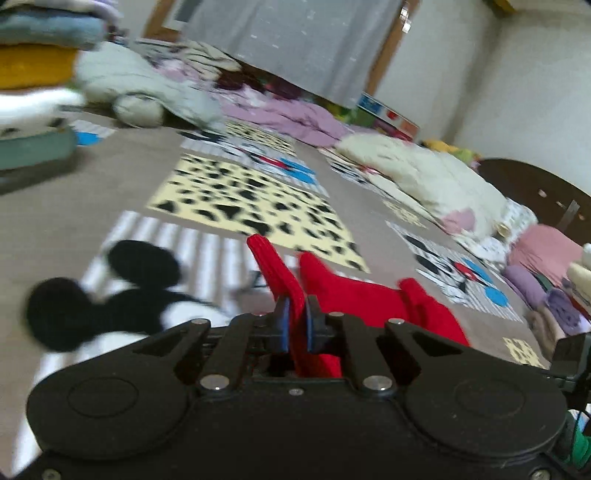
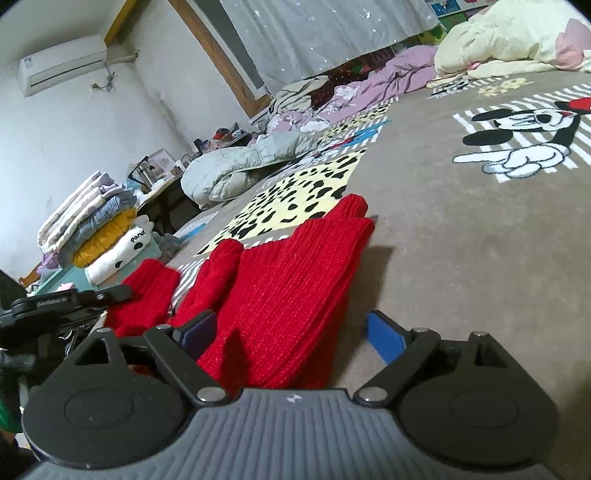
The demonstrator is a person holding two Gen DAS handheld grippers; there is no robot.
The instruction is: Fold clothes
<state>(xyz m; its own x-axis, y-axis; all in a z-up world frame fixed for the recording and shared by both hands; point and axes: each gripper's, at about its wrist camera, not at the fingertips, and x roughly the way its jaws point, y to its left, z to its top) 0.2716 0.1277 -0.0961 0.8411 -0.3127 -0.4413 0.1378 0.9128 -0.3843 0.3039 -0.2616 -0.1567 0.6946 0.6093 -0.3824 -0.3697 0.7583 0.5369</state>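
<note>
Right wrist view shows a red knitted garment (image 2: pixel 295 280) lying folded on a grey-brown bed cover (image 2: pixel 461 236) printed with cartoon mouse figures and yellow spotted patches. The right gripper (image 2: pixel 291 332) has its jaws spread wide, one blue pad on each side of the near end of the thick folded knit; the left pad (image 2: pixel 199 326) touches the fabric, while the right pad (image 2: pixel 384 338) stands just clear of it over the cover. Two rounded red parts, perhaps sleeves, lie beside the main fold toward the left.

From the left wrist view, the left gripper (image 1: pixel 295 325) has its jaws pressed together on a strip of the same red garment (image 1: pixel 362 295), which rises between the blue pads and sticks up in front of them. The rest of the red knit trails off to the right across the cover. This picture is blurred.

Farther out, a stack of folded clothes (image 2: pixel 99 229) sits at the left edge of the bed, white at the bottom, then yellow, denim blue and pale fabric above. A grey quilt (image 2: pixel 236 173) lies bunched beyond it, a cream quilt (image 2: pixel 509 37) at the far right, and lilac bedding (image 2: pixel 391 77) between them. A grey curtain (image 2: pixel 314 33) hangs behind, and an air conditioner (image 2: pixel 62 64) is mounted on the white wall.
</note>
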